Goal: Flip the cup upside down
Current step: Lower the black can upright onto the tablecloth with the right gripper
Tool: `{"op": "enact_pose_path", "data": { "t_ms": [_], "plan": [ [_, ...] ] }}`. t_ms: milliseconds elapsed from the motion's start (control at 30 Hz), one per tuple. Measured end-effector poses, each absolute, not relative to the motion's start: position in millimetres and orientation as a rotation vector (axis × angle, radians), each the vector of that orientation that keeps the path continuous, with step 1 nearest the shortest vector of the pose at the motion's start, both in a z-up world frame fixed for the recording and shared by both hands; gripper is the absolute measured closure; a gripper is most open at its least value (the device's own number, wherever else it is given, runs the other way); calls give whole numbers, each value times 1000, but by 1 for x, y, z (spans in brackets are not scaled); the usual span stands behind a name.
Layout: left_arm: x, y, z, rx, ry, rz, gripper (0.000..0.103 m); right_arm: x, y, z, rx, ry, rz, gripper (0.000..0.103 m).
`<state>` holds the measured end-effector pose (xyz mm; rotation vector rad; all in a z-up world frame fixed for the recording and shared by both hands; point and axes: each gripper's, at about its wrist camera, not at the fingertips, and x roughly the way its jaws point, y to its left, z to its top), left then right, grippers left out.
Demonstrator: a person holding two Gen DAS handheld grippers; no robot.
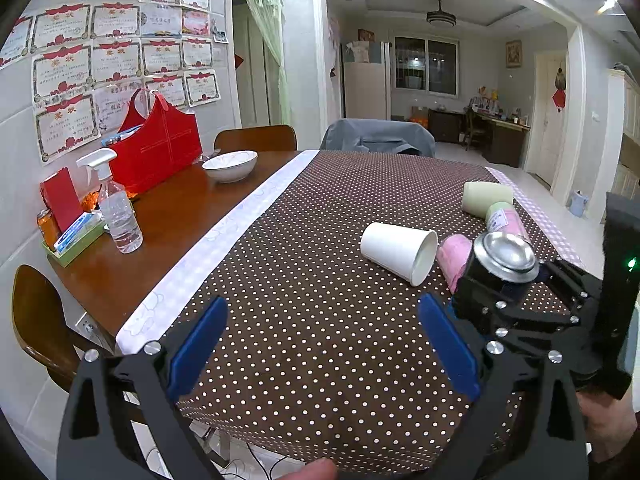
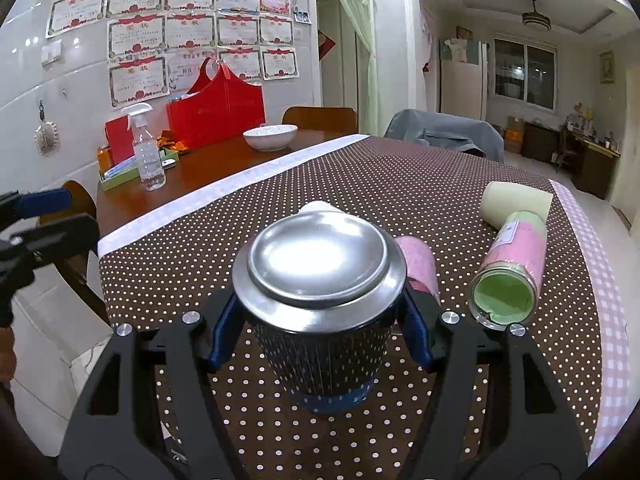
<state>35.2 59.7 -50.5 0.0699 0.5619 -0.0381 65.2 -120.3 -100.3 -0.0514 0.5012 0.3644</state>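
Right gripper (image 2: pixel 320 328) clenched on a dark ribbed cup (image 2: pixel 320 356), steel base uppermost, over the polka-dot worktop (image 2: pixel 360 184). Left gripper (image 1: pixel 320 344) released, holding nothing. Ahead and right of it, lying sideways: white paper cup (image 1: pixel 398 252), pink-and-green bottle (image 2: pixel 512 268).
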Motion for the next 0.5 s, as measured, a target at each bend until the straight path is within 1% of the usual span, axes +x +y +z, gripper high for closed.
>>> {"op": "enact_pose_path", "data": {
  "t_ms": [233, 267, 300, 333, 367, 400, 433, 500],
  "plan": [
    [35, 56, -52, 76, 566, -42, 8, 67, -118, -107, -49, 519, 358, 35],
    [34, 56, -52, 77, 566, -41, 8, 67, -118, -107, -44, 521, 361, 32],
    [35, 56, -52, 76, 566, -41, 8, 66, -119, -106, -41, 517, 361, 24],
    [35, 56, -52, 76, 566, -41, 8, 65, -119, -104, -39, 507, 361, 20],
    [34, 56, -52, 77, 567, -42, 8, 64, -120, -103, -34, 503, 368, 13],
    [34, 56, -52, 77, 566, -42, 8, 63, -121, -102, -27, 501, 375, 8],
    [34, 56, -51, 77, 565, -42, 8, 62, -123, -100, -21, 498, 372, 6],
    [34, 55, -51, 78, 565, -42, 8, 62, -125, -97, -10, 495, 366, 6]
  ]
}}
